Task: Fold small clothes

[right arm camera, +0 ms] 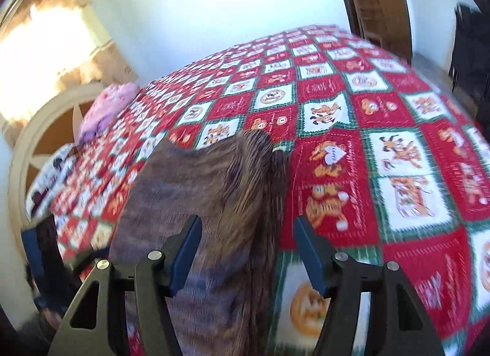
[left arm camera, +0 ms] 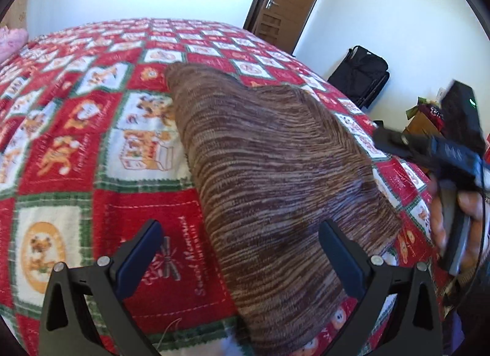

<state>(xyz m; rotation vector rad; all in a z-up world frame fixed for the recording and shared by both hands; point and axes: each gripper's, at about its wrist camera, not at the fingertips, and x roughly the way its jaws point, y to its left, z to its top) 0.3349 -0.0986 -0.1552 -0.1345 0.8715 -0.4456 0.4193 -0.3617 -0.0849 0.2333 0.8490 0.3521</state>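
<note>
A brown striped knit garment (left arm camera: 275, 166) lies flat on the red, white and green patchwork bedspread (left arm camera: 76, 141). My left gripper (left arm camera: 242, 230) is open just above its near left edge, holding nothing. My right gripper (right arm camera: 248, 227) is open over the garment's near part (right arm camera: 196, 202), where a fold of cloth stands up along its right side. The right gripper (left arm camera: 386, 138) also shows at the right edge of the left wrist view, held in a hand, off the cloth. The left gripper's body shows blurred in the right wrist view (right arm camera: 39, 264).
A pink pillow (right arm camera: 107, 104) lies at the head of the bed by the cream headboard (right arm camera: 27, 147). A wooden door (left arm camera: 288, 0) stands open beyond the bed. A black bag (left arm camera: 358, 74) and clutter (left arm camera: 425, 114) sit against the far wall.
</note>
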